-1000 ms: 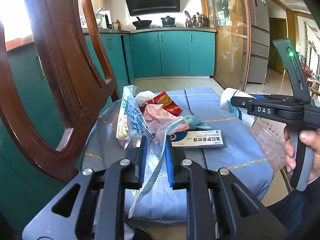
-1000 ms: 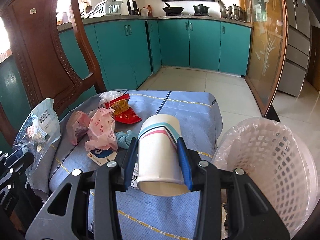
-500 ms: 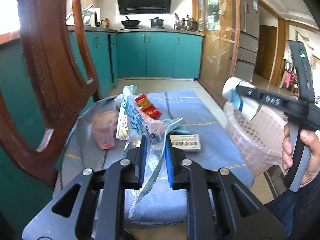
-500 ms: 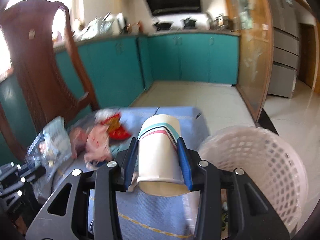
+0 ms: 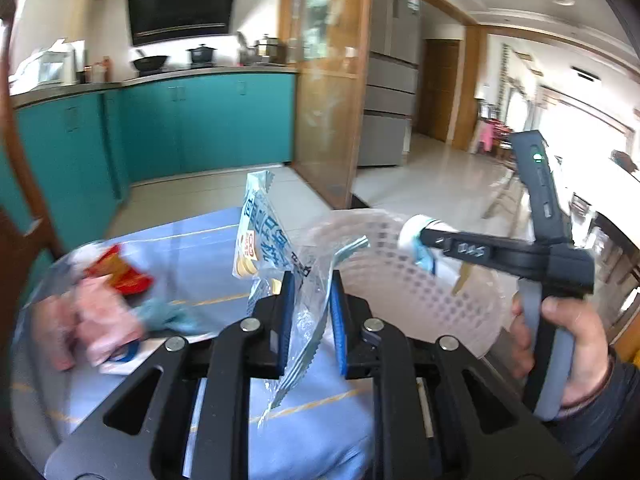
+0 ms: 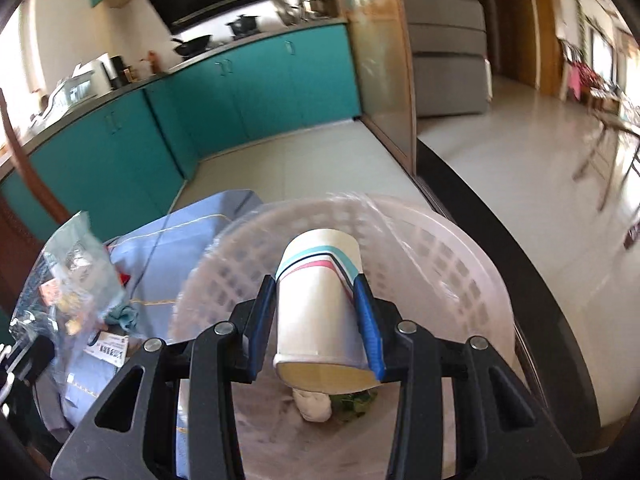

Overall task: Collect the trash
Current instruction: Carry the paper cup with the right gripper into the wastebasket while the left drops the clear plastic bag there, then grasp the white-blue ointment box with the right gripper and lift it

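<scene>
My right gripper (image 6: 320, 292) is shut on a white paper cup (image 6: 320, 300) with teal and pink stripes, held over the open mouth of the white mesh basket (image 6: 472, 280). The basket also shows in the left wrist view (image 5: 400, 280), with the right gripper (image 5: 424, 240) above it. My left gripper (image 5: 311, 292) is shut on a clear plastic wrapper (image 5: 272, 248) with blue print, held above the blue-clothed seat (image 5: 200, 256) beside the basket. The wrapper also shows in the right wrist view (image 6: 72, 272).
More trash lies on the cloth: a red packet (image 5: 120, 276), pink crumpled bags (image 5: 92, 328), a teal scrap (image 5: 164, 312) and a white box (image 6: 110, 346). The basket holds a white lump (image 6: 312, 406) and green scraps. A wooden chair back (image 5: 24, 216) stands left.
Both grippers have swung right. The cup has moved from above the seat to over the basket. The wrapper has followed toward the basket's near rim.
</scene>
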Demonstrator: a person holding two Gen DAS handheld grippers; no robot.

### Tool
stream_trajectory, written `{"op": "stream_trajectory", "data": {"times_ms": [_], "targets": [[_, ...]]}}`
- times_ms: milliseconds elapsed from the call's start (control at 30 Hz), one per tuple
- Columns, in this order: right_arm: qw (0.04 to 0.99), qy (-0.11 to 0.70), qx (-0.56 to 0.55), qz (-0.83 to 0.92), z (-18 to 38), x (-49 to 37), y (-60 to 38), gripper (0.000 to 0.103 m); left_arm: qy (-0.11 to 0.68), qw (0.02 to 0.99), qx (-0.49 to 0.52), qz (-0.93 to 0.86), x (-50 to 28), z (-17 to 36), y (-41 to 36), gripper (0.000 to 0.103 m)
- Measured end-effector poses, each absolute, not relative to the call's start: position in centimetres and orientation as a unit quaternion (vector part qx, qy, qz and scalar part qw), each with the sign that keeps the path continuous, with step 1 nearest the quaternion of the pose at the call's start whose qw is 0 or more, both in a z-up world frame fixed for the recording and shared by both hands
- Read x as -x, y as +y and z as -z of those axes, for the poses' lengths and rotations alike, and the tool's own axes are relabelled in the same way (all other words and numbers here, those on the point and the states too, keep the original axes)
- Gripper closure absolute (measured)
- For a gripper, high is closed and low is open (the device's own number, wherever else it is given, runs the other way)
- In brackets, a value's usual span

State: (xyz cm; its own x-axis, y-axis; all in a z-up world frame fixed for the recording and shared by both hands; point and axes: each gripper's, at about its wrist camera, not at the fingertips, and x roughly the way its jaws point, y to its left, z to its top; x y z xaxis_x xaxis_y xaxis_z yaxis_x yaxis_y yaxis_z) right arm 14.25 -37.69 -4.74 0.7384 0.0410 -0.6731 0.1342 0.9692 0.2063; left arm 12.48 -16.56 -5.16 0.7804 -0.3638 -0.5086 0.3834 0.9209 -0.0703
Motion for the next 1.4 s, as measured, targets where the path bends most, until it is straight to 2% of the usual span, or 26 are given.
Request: {"op": "stream_trajectory", "data": {"times_ms": [167, 200, 233, 267, 300, 333, 433, 567, 667, 733, 867, 1000, 1233, 1267, 1300, 1400], "targets": [[0.915, 0.365, -0.167, 0.037, 5.2, -14.3, -39.6, 0.061, 0.288, 0.921, -0.014, 0.261, -14.6, 6.2, -20.1, 0.085], [0.914, 0.363, -0.175, 0.041, 5.2, -14.3, -39.8, 0.055, 0.292, 0.918, -0.014, 0.267, -15.0, 6.4, -20.8, 0.082], [0.914, 0.357, -0.184, 0.053, 5.1, -14.1, -40.1, 0.041, 0.298, 0.916, -0.016, 0.268, -15.2, 6.7, -21.2, 0.078], [0.914, 0.352, -0.193, 0.063, 5.0, -13.9, -40.5, 0.035, 0.311, 0.912, -0.018, 0.267, -15.7, 7.2, -21.7, 0.074], [0.914, 0.343, -0.205, 0.069, 4.9, -13.6, -40.9, 0.029, 0.316, 0.911, -0.018, 0.265, -15.8, 7.4, -21.9, 0.062], [0.913, 0.33, -0.228, 0.074, 4.6, -13.2, -41.6, 0.029, 0.319, 0.911, -0.017, 0.261, -16.0, 7.7, -21.8, 0.052], [0.913, 0.304, -0.261, 0.074, 4.1, -12.5, -42.4, 0.029, 0.32, 0.917, -0.01, 0.24, -16.0, 8.1, -20.4, 0.04], [0.942, 0.261, -0.212, 0.008, 2.1, -12.0, -39.1, 0.029, 0.31, 0.938, -0.002, 0.153, -15.0, 8.0, -15.7, 0.04], [0.952, 0.266, -0.098, -0.115, 1.4, -12.4, -32.0, 0.029, 0.303, 0.952, -0.001, 0.041, -13.7, 8.1, -10.4, 0.042], [0.936, 0.282, -0.044, -0.204, 2.3, -12.5, -27.4, 0.029, 0.31, 0.951, 0.008, -0.015, -12.8, 8.1, -6.4, 0.049], [0.88, 0.336, 0.067, -0.329, 6.0, -13.8, -18.1, 0.029, 0.333, 0.94, 0.003, -0.067, -11.2, 7.9, -1.1, 0.05], [0.846, 0.367, 0.151, -0.355, 8.8, -15.6, -11.9, 0.029, 0.348, 0.934, 0.01, -0.083, -9.5, 7.6, 1.6, 0.05], [0.809, 0.419, 0.196, -0.363, 12.3, -18.1, -8.3, 0.03, 0.373, 0.924, -0.01, -0.083, -7.1, 7.6, 3.5, 0.048], [0.806, 0.422, 0.195, -0.367, 12.6, -17.9, -8.4, 0.032, 0.372, 0.924, -0.012, -0.085, -7.1, 7.4, 3.6, 0.047], [0.804, 0.424, 0.194, -0.37, 12.7, -17.7, -8.5, 0.04, 0.371, 0.925, -0.011, -0.086, -7.0, 7.2, 3.7, 0.046], [0.787, 0.432, 0.183, -0.402, 12.3, -16.6, -9.2, 0.047, 0.371, 0.925, -0.007, -0.086, -7.3, 7.3, 3.9, 0.044]]}}
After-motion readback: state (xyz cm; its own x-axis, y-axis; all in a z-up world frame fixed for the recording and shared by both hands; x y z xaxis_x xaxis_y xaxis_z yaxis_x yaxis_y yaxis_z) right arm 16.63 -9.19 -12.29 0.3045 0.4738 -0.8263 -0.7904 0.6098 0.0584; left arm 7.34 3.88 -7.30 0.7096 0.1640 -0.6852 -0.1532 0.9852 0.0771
